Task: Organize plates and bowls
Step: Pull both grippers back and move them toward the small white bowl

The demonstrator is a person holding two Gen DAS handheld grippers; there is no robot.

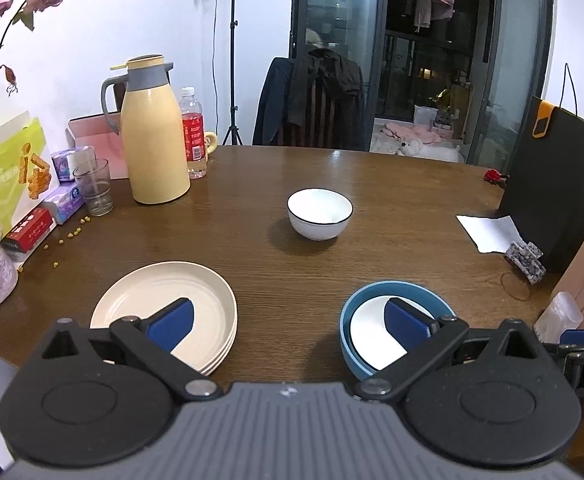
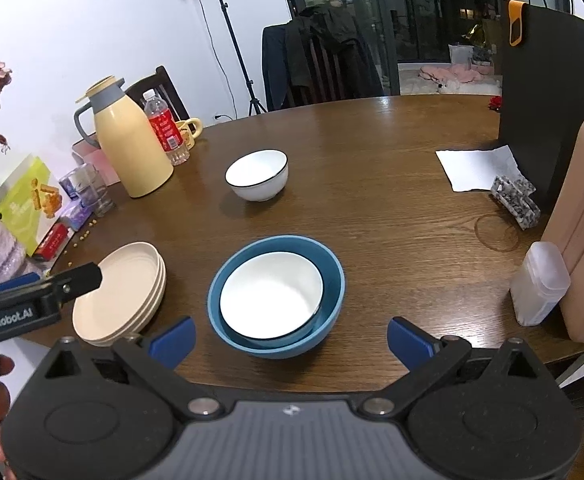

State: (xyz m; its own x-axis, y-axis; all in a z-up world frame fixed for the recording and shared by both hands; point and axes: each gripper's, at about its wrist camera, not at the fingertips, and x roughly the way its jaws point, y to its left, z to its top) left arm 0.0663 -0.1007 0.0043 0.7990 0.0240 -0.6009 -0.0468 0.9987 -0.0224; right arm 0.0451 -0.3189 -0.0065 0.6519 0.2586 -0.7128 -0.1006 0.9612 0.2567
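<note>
A stack of cream plates (image 1: 163, 304) (image 2: 119, 300) lies near the table's front left. To its right a blue bowl (image 1: 392, 290) (image 2: 332, 272) holds a white bowl (image 1: 368, 328) (image 2: 271, 296) nested inside. Another white bowl with a dark rim (image 1: 319, 213) (image 2: 256, 174) stands alone mid-table. My left gripper (image 1: 287, 322) hangs open above the gap between plates and blue bowl, holding nothing. My right gripper (image 2: 289, 340) is open just in front of the blue bowl, its fingers spread wider than the bowl. The left gripper's side (image 2: 31, 300) shows over the plates.
A yellow thermos jug (image 1: 153, 136) (image 2: 127, 148), water bottle (image 1: 193, 132), glass (image 1: 93, 186), tissue packs and boxes crowd the left edge. A paper sheet (image 2: 476, 168), hair clip (image 2: 516, 200), black bag (image 2: 544, 92) and plastic container (image 2: 538, 284) sit at right. A chair with clothes (image 1: 312, 104) stands behind.
</note>
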